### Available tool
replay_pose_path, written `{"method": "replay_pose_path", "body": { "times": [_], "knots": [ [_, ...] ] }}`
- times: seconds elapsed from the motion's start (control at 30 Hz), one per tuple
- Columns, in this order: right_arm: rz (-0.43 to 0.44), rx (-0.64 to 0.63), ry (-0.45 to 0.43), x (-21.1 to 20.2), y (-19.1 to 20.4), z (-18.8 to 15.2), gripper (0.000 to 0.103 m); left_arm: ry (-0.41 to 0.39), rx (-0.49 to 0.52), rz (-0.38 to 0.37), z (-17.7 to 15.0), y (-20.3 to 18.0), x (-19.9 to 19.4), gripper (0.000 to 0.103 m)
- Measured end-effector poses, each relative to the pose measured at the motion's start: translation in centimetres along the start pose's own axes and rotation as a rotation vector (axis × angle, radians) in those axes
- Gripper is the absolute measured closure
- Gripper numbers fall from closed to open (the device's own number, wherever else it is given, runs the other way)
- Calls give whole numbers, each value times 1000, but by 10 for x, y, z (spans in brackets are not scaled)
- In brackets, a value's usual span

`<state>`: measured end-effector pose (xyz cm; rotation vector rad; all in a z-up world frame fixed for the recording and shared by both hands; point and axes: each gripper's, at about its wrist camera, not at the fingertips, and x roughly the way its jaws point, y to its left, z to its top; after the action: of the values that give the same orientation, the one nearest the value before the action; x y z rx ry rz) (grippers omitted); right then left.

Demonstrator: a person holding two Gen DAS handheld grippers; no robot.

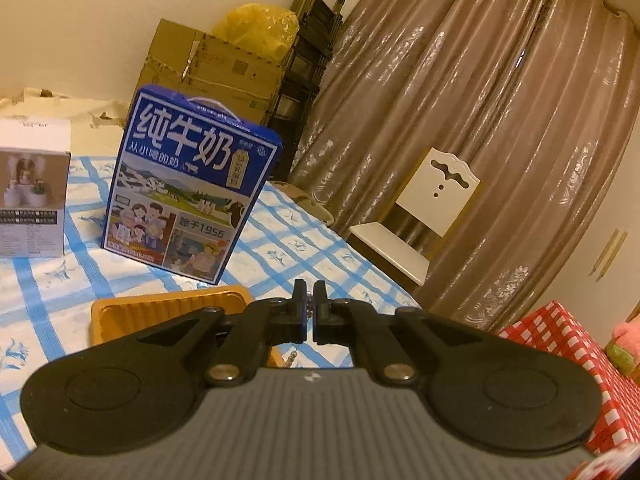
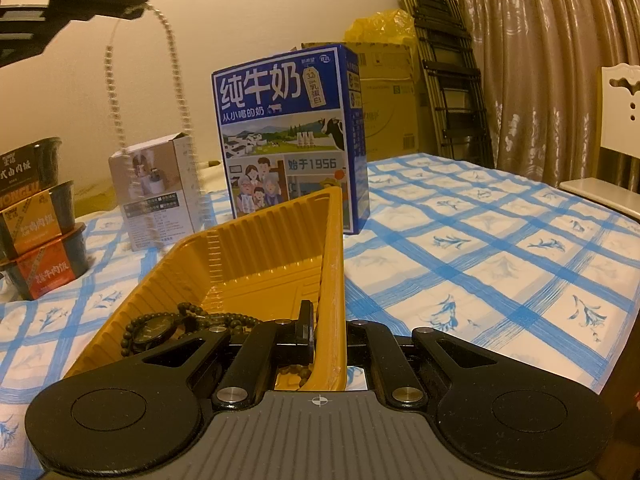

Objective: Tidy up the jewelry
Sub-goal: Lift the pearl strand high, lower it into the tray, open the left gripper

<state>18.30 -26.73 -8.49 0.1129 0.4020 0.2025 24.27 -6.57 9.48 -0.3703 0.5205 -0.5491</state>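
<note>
Checked tablecloth [image 2: 500, 240]: one yellow tray [image 2: 256, 256] (right gripper [image 2: 326, 334] clamped), two necklaces.

Both tools [image 1: 308, 300] [image 2: 325, 320] clamped, L raised.

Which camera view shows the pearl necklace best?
The right wrist view: the pearl necklace hangs in a long loop from the left gripper. The left wrist view shows only a few beads between its fingers.

A blue milk carton [image 2: 290, 136] stands beside a small white box [image 2: 160, 188].
</note>
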Motion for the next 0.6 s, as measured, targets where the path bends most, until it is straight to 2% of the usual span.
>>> {"method": "replay_pose_path", "body": {
  "times": [0.1, 0.3, 0.43, 0.53, 0.6],
  "knots": [
    [0, 0, 0, 0, 0, 1, 97, 36, -14, 16, -8, 6, 14, 102],
    [0, 1, 0, 0, 0, 1, 97, 207, -41, 104, -42, 30, 55, 102],
    [0, 2, 2, 1, 1, 1, 97, 275, -39, 127, -63, 38, 72, 101],
    [0, 2, 2, 1, 1, 1, 97, 291, -20, 136, -71, 38, 77, 96],
    [0, 2, 3, 1, 1, 1, 97, 293, -17, 144, -74, 38, 77, 87]
  ]
}}
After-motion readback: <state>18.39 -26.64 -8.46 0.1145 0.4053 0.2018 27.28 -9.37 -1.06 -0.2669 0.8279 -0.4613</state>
